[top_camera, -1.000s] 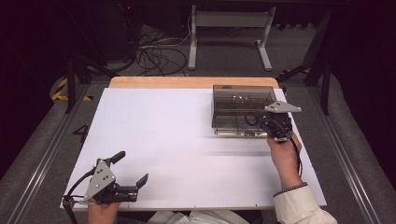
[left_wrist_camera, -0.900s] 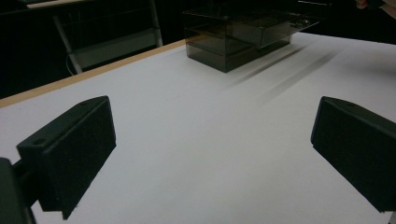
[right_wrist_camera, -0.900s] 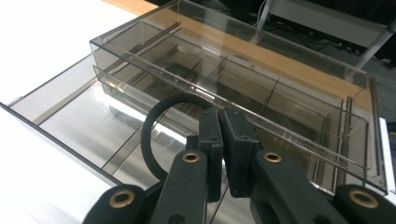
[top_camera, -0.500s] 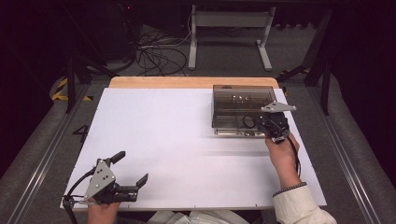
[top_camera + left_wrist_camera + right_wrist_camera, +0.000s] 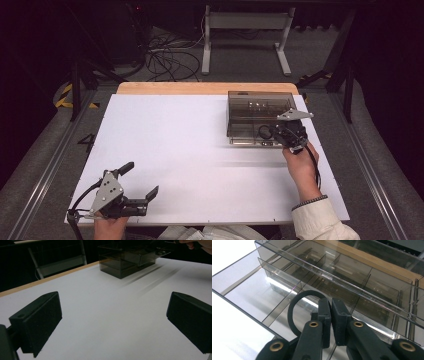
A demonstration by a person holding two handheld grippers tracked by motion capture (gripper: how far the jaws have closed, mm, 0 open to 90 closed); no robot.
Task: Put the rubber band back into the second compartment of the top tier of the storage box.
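Observation:
A smoky clear drawer box (image 5: 255,105) stands at the table's back right, with its lower drawer (image 5: 248,141) pulled out toward me. My right gripper (image 5: 271,132) hovers over that drawer, shut on a black rubber ring (image 5: 263,132). In the right gripper view the ring (image 5: 289,315) loops out to the left of the closed jaws (image 5: 331,302), above the drawer's divided compartments (image 5: 249,287). My left gripper (image 5: 141,179) rests at the front left, open, with nothing between its pads (image 5: 40,320). The box (image 5: 120,262) appears far off in the left gripper view.
The white table top (image 5: 180,145) spreads wide between the two grippers. A wooden strip (image 5: 200,88) runs along its far edge. Beyond it are a metal stand (image 5: 245,30) and cables (image 5: 165,57) on the floor.
My right gripper has shifted slightly left over the pulled-out drawer, the ring still in it. The left gripper has not moved.

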